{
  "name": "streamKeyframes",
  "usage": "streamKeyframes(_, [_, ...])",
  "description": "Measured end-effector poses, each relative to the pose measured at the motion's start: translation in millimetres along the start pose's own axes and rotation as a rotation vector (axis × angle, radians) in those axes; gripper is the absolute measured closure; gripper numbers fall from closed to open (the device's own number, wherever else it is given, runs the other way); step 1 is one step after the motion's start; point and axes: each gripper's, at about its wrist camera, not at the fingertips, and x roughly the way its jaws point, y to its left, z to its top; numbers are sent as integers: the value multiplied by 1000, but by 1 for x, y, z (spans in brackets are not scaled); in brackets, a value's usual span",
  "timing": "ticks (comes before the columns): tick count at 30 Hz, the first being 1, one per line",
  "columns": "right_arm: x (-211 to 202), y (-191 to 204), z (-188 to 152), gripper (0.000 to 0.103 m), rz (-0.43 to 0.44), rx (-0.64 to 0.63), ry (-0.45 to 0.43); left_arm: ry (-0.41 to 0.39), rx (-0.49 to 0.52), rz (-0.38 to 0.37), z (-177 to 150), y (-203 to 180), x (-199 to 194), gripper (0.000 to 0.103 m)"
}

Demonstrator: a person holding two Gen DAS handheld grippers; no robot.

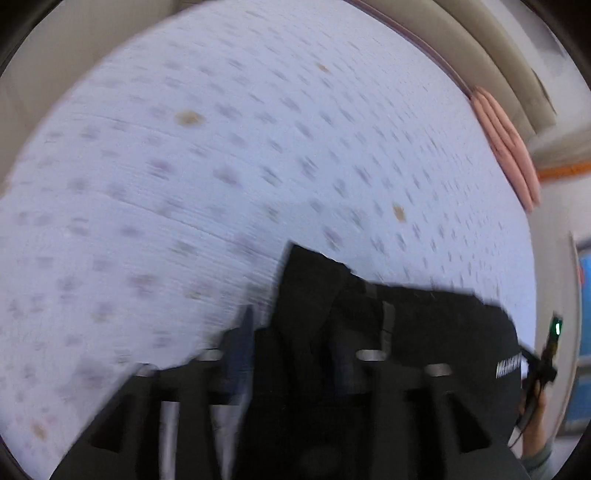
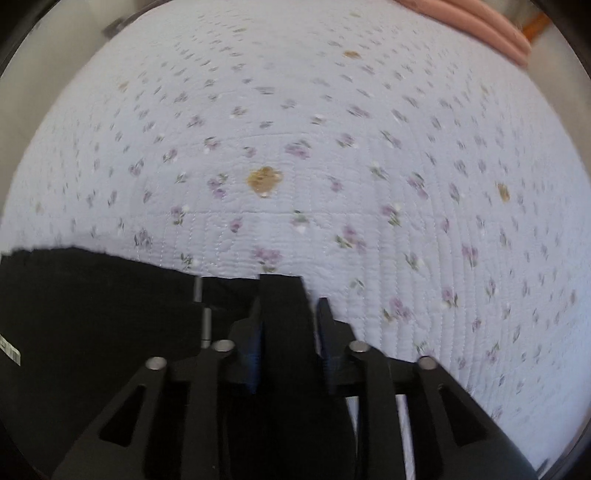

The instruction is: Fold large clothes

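Observation:
A black garment [image 1: 424,332] hangs between my two grippers above a bed. In the left wrist view my left gripper [image 1: 291,332] is shut on a bunched edge of the garment, which stretches away to the right; white lettering shows on it at the right. The right gripper [image 1: 546,354] shows small at the far right. In the right wrist view my right gripper [image 2: 286,310] is shut on a fold of the black garment [image 2: 92,306], which runs off to the left. The left view is motion-blurred.
A pale lilac quilted bedspread [image 2: 295,147] with small purple flowers and brown motifs fills both views. A pink pillow [image 1: 509,147] lies at the far edge, also in the right wrist view [image 2: 480,22]. A beige headboard [image 1: 491,55] stands behind it.

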Motion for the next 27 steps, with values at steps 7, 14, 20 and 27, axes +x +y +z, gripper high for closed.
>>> streamKeyframes(7, [-95,-35,-45,41,80,139,-137,-221,-66,92,-8,33,-106,34])
streamKeyframes(14, [-159,41,-123,40,181,-6,-164,-192,336,122,-115,-92,-135,34])
streamKeyframes(20, [-161,98,-166,41,229,-104,-169,-161,549,49,-202,-182,-112,34])
streamKeyframes(27, [-93,138,-192,40,107,-205,-59,-23,581,99,-230,-192,-30,35])
